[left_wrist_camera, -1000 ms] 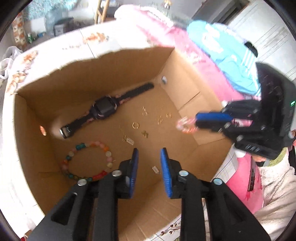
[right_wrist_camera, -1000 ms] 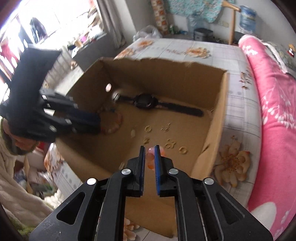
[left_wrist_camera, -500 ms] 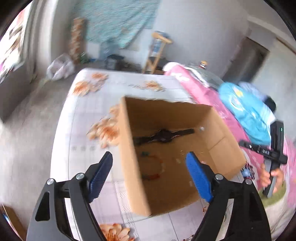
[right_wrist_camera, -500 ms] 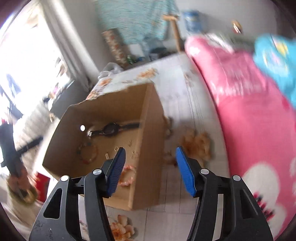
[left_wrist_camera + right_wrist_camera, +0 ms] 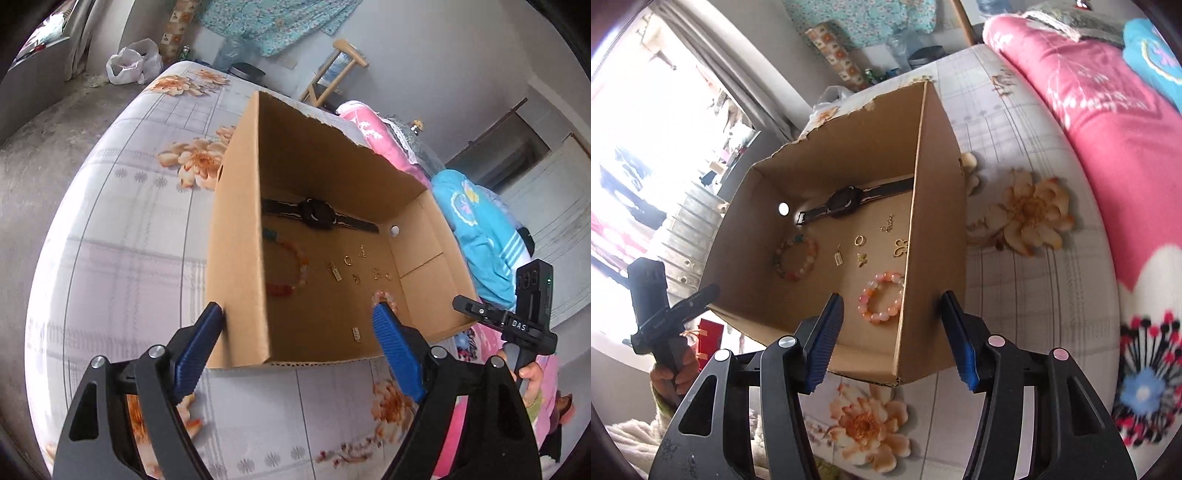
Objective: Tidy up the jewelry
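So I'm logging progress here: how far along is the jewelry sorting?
Mostly done, it looks: the watch, both bead bracelets and the small gold charms lie inside the box. Nothing is in hand; left gripper and right gripper are open and empty. No jewelry shows outside the box.

We record an open brown cardboard box [image 5: 934, 206] on a grey floral-print bedsheet [image 5: 1027, 295]. Inside, along the far wall, lies a black wristwatch with a flat strap [image 5: 846, 202]. Nearer: a multicoloured beaded bracelet [image 5: 796, 257], several small gold charms [image 5: 862, 258] (shapes partly too small to tell), and a pink-and-orange beaded bracelet [image 5: 881, 298] beside the right wall. Our right gripper [image 5: 892, 338] hangs above the box's near corner, blue pads wide apart, holding nothing. The left gripper [image 5: 677, 312] shows at the left edge, hand-held.
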Demonstrator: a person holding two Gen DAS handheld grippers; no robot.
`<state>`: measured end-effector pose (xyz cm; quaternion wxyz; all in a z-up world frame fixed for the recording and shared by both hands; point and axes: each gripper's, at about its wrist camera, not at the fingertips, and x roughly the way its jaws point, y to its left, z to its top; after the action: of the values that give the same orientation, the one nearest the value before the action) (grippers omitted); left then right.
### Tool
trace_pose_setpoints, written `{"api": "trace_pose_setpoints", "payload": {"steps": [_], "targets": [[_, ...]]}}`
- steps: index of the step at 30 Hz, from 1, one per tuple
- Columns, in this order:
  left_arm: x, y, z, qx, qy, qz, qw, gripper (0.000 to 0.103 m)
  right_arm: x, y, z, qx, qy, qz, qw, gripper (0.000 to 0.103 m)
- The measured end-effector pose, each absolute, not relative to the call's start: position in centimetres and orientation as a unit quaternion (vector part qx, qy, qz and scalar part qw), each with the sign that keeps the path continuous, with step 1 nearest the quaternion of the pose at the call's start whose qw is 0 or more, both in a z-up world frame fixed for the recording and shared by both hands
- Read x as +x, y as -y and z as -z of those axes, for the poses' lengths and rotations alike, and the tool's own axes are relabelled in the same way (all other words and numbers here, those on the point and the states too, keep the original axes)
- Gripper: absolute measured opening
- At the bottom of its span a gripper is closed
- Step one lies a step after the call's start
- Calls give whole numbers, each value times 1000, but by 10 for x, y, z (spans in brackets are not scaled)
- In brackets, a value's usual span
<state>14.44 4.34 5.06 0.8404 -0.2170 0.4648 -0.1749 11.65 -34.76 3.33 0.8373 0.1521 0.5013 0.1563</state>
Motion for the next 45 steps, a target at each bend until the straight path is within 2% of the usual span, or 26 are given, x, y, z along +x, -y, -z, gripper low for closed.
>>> {"api": "trace_pose_setpoints", "payload": {"steps": [9, 14, 16, 18, 20, 21, 23, 25, 28, 33, 37, 45], "targets": [[79, -45, -48, -231, -468, 201, 829, 80, 43, 349, -34, 158, -485, -118, 852, 55], [59, -34, -52, -184, -452, 190, 852, 80, 27, 350, -33, 171, -471, -112, 858, 56], [44, -27, -67, -119, -415, 140, 891, 81, 16, 355, -40, 176, -456, -94, 867, 56], [27, -20, -79, -69, -377, 96, 919, 82, 0, 355, -54, 158, -428, -65, 887, 61], [12, -15, -85, -52, -355, 75, 931, 90, -25, 347, -68, 124, -399, -37, 908, 75], [5, -13, -87, -48, -348, 69, 934, 98, -36, 342, -73, 103, -390, -21, 915, 79], [-3, -7, -87, -46, -349, 64, 934, 98, -49, 334, -75, 75, -380, 1, 922, 91], [-8, 1, -85, -38, -360, 51, 931, 98, -60, 324, -69, 62, -380, 13, 923, 94], [-9, 15, -74, -37, -392, 39, 919, 98, -59, 309, -50, 61, -404, 8, 913, 95], [-8, 30, -63, -17, -400, 18, 916, 98, -44, 276, -23, 5, -444, 30, 896, 95], [-2, 45, -61, 27, -404, 18, 914, 98, -34, 264, -19, -14, -445, 29, 895, 95], [13, 60, -40, 9, -462, 26, 886, 98, -18, 253, -11, -16, -472, 15, 882, 95]]}}
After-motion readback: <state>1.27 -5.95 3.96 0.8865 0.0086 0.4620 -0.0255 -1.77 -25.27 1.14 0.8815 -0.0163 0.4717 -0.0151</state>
